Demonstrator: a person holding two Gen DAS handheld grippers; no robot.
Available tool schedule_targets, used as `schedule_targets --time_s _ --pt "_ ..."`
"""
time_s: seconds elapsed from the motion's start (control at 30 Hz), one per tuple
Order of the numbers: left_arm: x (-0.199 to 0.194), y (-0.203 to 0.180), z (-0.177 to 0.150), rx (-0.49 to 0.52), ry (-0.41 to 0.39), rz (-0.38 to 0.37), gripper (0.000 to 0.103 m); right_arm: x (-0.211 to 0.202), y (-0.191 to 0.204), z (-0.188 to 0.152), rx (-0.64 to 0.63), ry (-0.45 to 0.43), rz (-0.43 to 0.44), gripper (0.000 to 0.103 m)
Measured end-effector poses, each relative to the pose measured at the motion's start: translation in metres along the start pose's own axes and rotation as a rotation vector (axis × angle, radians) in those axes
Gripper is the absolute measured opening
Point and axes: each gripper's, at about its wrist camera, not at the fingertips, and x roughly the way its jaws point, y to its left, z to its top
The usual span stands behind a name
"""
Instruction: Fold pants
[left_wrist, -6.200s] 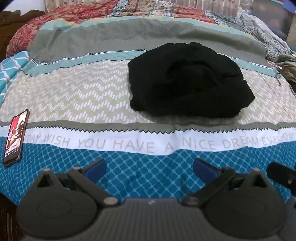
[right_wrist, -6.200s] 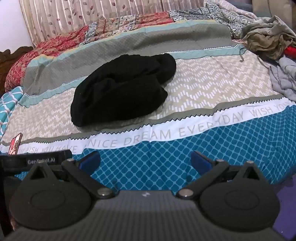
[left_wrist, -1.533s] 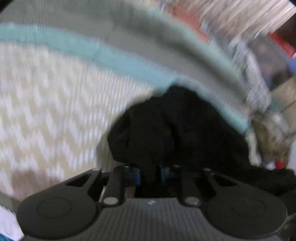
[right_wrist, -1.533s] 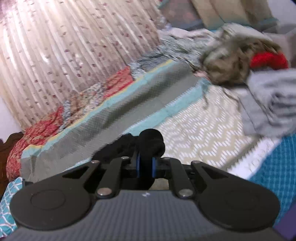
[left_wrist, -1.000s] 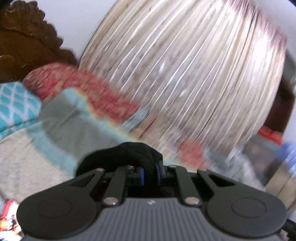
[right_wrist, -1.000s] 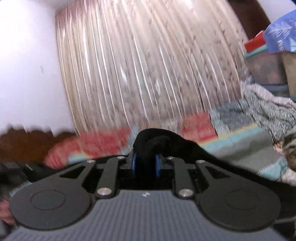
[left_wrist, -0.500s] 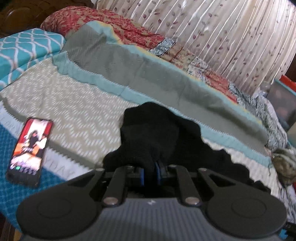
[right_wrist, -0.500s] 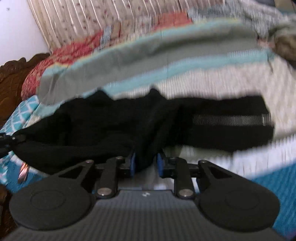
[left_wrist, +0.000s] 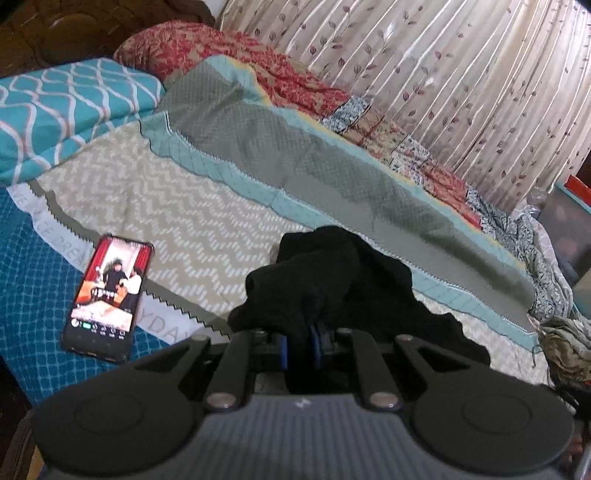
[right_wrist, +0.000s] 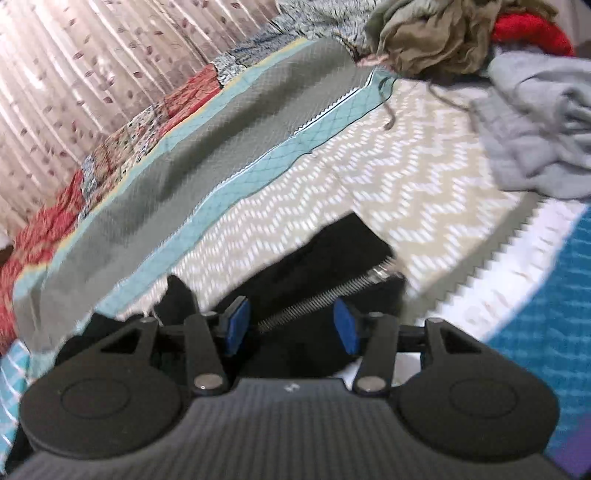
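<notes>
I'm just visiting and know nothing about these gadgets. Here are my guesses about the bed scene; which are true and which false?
1. The left gripper is clamped on the black pants. True.
2. The right gripper is squeezing the pants too. False: its blue pads stand apart, jaws just opened, cloth lying loose between them.
3. A phone with a lit screen lies on the bedspread. True.
4. The phone rests on top of the pants. False: it lies apart, to their left.
</notes>
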Motion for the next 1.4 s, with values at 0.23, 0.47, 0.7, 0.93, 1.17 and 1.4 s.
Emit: schedule_targets --time_s 0.23,0.47,0.7,0.93,1.17,1.4 --pt "-0.005 0.003 0.015 -0.020 -0.018 -0.008 0.011 0.074 0.004 0.022 0.128 0.176 -0.139 0.018" --pt "-0.022 -0.020 0.072 -0.011 -0.131 -0.150 0.010 -0.012 0.001 0.094 0.235 -0.095 0.104 0.006" --pt "-0.013 -0.032 0.024 0.108 0.005 -0.121 0.011 -0.089 -0.062 0.069 0.243 -0.191 0.163 0.007" --pt "0.054 -0.002 -0.079 0.113 0.393 0.092 0.024 -0.057 -0.142 -0.031 0.321 0.012 -0.123 0.012" --pt "-0.004 0.015 -0.057 0.100 0.286 -0.033 0.040 -0.101 -0.126 -0.046 0.157 0.036 -0.151 0.036" --pt "-0.014 0.018 0.023 0.103 0.001 0.013 0.052 -0.110 -0.074 -0.017 -0.042 -0.005 -0.033 0.036"
